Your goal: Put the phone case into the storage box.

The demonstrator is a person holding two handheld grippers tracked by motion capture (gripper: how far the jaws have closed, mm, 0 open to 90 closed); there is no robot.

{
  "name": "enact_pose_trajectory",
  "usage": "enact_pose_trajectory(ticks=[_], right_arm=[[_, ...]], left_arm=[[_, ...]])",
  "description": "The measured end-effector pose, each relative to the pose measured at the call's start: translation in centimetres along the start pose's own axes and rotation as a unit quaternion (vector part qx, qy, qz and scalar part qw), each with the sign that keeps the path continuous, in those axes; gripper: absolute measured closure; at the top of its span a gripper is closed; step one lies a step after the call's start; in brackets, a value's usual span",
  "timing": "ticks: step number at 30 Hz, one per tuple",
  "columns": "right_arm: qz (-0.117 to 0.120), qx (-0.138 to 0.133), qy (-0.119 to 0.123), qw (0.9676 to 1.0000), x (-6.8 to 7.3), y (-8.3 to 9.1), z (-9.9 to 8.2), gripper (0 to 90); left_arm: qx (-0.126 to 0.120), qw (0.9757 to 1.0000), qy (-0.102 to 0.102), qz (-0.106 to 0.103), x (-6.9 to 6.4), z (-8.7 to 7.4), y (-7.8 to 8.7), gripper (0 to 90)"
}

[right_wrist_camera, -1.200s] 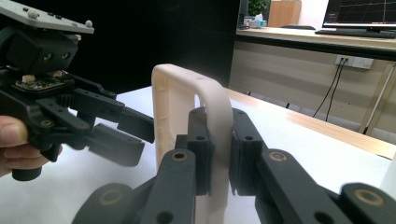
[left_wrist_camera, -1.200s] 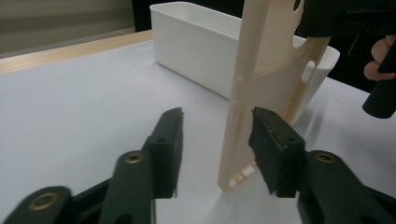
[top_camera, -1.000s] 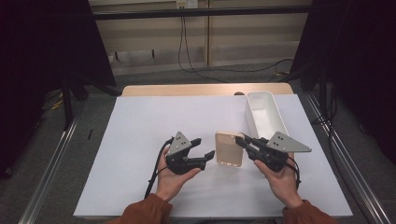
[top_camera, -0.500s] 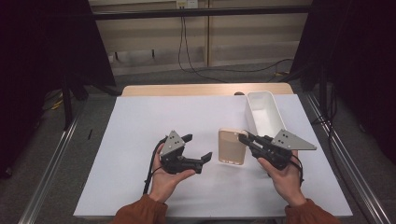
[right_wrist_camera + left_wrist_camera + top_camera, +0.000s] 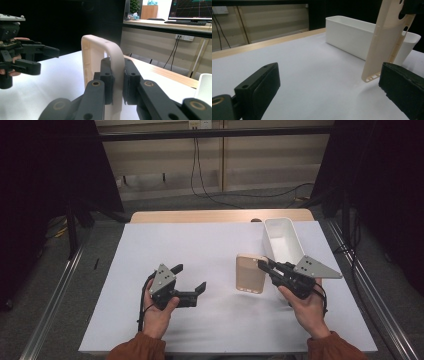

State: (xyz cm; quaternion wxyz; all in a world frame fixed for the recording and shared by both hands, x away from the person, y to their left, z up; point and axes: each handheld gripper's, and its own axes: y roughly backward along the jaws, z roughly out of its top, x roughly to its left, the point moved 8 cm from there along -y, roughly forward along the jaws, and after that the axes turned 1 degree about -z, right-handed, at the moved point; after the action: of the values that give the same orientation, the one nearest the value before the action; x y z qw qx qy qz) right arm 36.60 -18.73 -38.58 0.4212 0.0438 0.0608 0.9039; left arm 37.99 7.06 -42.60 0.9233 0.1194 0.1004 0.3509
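Risk of slip: your right gripper point(image 5: 265, 264) holds the beige soft plastic phone case point(image 5: 249, 273) by one thin side wall alone, so a quick swing or a knock could let it pivot or drop out of the pinch.
Risk at the tub: the white rectangular plastic tub point(image 5: 283, 240) stands just beyond the case toward the right far corner of the white table cover point(image 5: 210, 245); if you carry the case there, its free end could catch the tub's rim and twist in the pads.
Risk from the other hand: your left gripper point(image 5: 190, 277) points toward the case, and a careless approach would bump its free long edge and lever it loose.
Right jaws: clamped on the case's edge, one pad inside the wall and one outside, as the right gripper view shows.
Left jaws: they have just been opening and now stand wide, nothing between them.
Case position: right of the cover's middle, toward its near edge, tilted with its lower end close to the surface.
Right hand pose: your right hand point(image 5: 307, 305) comes up from the near edge, the gripper aimed up and leftward.
Left hand pose: your left hand point(image 5: 159, 312) sits low over the cover left of middle, well apart from the case.
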Motion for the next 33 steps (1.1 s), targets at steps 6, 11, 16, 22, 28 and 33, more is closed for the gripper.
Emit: enact_pose_trajectory(ticks=[6, 11, 16, 22, 28, 33], right_arm=[[0.005, 0.003, -0.003, 1.0000, 0.0, -0.3, -0.1, 81.2], [0.003, 0.007, 0.001, 1.0000, -0.2, -0.6, -0.3, 81.2], [0.002, 0.006, -0.004, 1.0000, -0.6, -0.9, -0.4, 81.2], [0.000, 0.002, -0.005, 1.0000, -0.9, -1.1, 0.1, 81.2], [-0.005, -0.009, -0.009, 0.9999, -1.8, -0.9, 0.8, 81.2], [-0.001, -0.017, -0.010, 0.9998, -2.3, -0.6, 1.4, 81.2]], left_arm=[[-0.002, 0.9995, -0.011, 0.031, 1.7, -0.1, 2.5, 3.1], [-0.001, 0.9986, -0.010, 0.052, 2.9, -1.0, 4.3, 2.9], [-0.017, 0.9970, 0.002, 0.076, 3.9, -2.1, 5.7, 2.7], [-0.023, 0.9969, 0.013, 0.075, 4.4, -2.5, 6.0, 2.0], [-0.035, 0.9950, 0.022, 0.091, 4.9, -2.6, 6.4, 2.0], [-0.039, 0.9941, 0.034, 0.095, 5.2, -2.7, 6.7, 2.3]])
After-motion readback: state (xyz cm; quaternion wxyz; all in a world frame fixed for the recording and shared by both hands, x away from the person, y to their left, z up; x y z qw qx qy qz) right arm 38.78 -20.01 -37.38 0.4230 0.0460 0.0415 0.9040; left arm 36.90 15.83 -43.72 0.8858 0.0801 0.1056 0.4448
